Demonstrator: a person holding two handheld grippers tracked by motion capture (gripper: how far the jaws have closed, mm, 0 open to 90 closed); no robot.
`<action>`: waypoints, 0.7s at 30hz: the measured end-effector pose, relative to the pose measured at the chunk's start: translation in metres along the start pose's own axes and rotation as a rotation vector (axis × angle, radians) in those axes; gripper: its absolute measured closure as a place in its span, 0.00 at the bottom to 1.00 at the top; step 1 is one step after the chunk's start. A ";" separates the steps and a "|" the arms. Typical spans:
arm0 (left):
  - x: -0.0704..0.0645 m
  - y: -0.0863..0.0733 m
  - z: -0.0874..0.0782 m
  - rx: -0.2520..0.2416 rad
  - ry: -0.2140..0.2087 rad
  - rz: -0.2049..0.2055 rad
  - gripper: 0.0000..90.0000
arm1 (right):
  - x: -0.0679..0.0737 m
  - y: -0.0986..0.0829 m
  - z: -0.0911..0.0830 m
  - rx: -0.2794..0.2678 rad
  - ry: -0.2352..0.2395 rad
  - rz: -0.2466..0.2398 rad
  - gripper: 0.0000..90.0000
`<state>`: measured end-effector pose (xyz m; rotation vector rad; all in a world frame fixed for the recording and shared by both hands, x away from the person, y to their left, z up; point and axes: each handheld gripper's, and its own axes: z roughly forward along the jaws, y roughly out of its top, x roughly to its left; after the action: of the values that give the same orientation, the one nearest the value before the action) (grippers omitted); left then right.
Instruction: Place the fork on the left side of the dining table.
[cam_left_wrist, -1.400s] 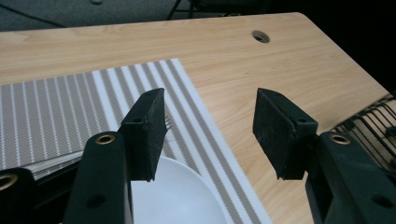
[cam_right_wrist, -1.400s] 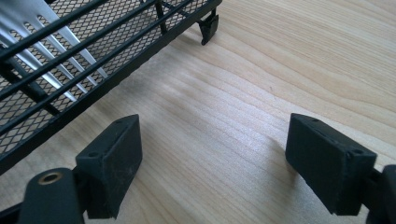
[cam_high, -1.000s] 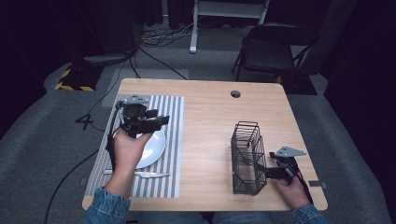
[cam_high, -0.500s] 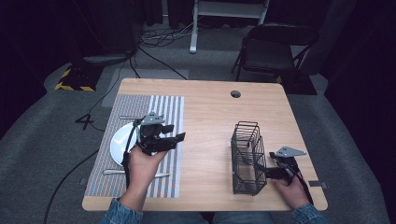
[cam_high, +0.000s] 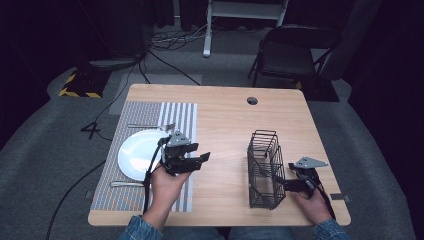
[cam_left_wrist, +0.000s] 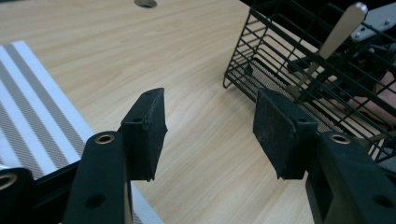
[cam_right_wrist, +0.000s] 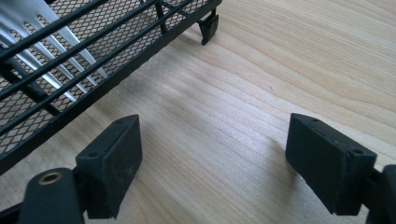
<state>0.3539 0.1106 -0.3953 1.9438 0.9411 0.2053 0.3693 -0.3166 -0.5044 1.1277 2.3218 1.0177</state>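
L claw (cam_high: 202, 160) wide, empty, over bare table (cam_high: 225, 120) btwn plate (cam_high: 137, 150) & basket (cam_high: 264, 167), pointing at basket. R claw (cam_high: 280, 185) wide, empty, low on table just beside basket's near end. Utensils stand in basket; fork (cam_high: 150, 126) & knife (cam_high: 122, 184) lie by plate on mat (cam_high: 185, 115).

Light wooden desk (cam_high: 225, 120) with a round cable hole (cam_high: 252, 100) near the far edge. Grey carpet floor (cam_high: 60, 165), dim room, dark surroundings. Black folding chair (cam_high: 292, 55) behind the desk, white stand frame (cam_high: 240, 12) farther back, black cables (cam_high: 150, 50) on the floor, yellow-black striped block (cam_high: 80, 85) at left.
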 end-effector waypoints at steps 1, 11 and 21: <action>0.000 0.000 0.000 0.000 0.000 0.000 0.49 | 0.000 0.000 0.000 0.000 0.000 0.000 0.21; -0.009 -0.023 0.034 0.070 -0.017 0.013 0.50 | 0.000 0.000 0.000 0.000 0.000 0.000 0.21; -0.019 -0.041 0.060 0.153 0.006 0.043 0.49 | -0.001 0.000 0.000 0.001 0.005 -0.004 0.21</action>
<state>0.3485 0.0684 -0.4566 2.1056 0.9430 0.1678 0.3701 -0.3169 -0.5043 1.1215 2.3276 1.0198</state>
